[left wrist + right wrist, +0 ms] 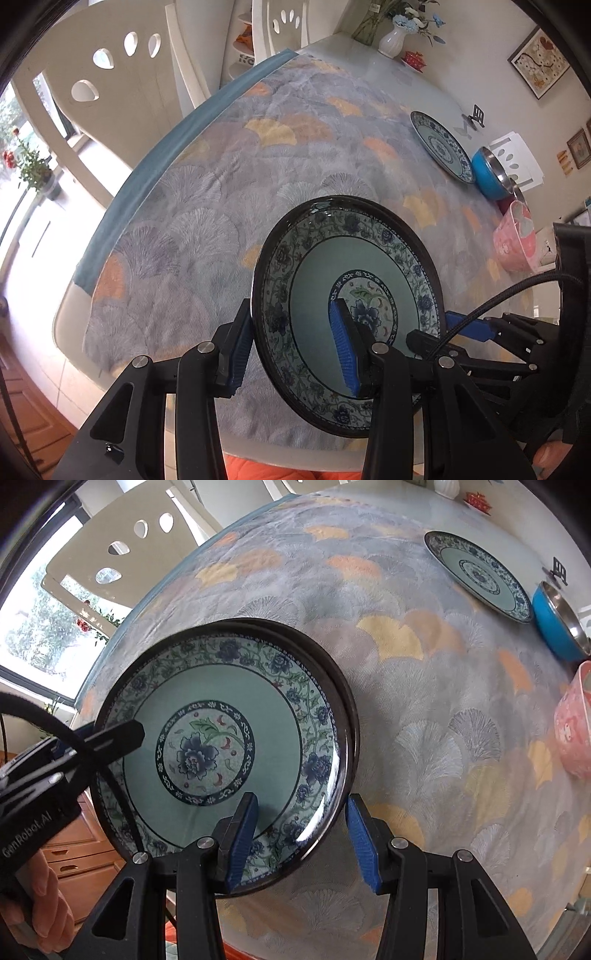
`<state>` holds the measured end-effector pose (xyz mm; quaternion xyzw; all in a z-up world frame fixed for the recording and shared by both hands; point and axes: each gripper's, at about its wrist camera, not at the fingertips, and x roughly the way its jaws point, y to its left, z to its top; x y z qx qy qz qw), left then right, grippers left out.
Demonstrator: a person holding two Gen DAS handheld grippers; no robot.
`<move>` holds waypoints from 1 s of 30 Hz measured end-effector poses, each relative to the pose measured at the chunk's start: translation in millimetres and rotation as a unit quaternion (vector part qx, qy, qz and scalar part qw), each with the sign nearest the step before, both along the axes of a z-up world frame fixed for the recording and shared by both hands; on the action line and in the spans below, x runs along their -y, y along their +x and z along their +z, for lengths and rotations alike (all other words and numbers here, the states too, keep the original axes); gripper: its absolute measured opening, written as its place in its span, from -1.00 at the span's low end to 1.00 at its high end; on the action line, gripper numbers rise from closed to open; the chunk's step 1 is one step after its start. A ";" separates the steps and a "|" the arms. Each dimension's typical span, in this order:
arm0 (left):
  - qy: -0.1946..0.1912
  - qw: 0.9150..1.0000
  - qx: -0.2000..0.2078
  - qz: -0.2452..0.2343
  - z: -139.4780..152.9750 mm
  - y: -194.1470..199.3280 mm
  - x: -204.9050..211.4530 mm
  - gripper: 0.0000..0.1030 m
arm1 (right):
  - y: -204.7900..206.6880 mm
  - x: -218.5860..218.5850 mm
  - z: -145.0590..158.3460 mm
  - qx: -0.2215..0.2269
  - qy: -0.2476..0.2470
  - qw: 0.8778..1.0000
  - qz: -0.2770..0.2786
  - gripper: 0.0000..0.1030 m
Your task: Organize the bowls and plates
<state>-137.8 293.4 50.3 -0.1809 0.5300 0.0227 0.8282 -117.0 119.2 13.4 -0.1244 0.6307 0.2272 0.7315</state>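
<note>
Left wrist view: left gripper [295,354] clamped across rim of dark-rimmed blue floral ceramic plate [317,280], near table's front edge.

Right wrist view: right gripper [301,840] likewise pinching opposite rim, apparently two stacked plates. Likely lowering; next, setting down, releasing evenly.

The left gripper [295,345] pinches the near rim of a floral plate [321,258] over the patterned cloth [221,177]. Toward two o'clock lie another plate [441,147], a blue bowl [487,177] and, apparently touching it, a pink bowl [515,240].
</note>
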 end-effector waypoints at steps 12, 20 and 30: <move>0.004 0.999 0.022 0.023 25.8 19.4 -29.2 -0.23 | 27.8 26.7 26.8 0.010 0.032 0.997 -0.068 -0.06; 0.019 0.997 0.067 -0.015 65.5 55.2 -27.2 -0.23 | 57.1 38.6 52.1 0.020 0.066 0.991 -0.118 -0.06; 0.028 0.988 0.096 -0.115 91.6 112.6 9.1 -0.23 | 83.9 51.9 67.3 0.033 0.088 0.982 -0.166 -0.06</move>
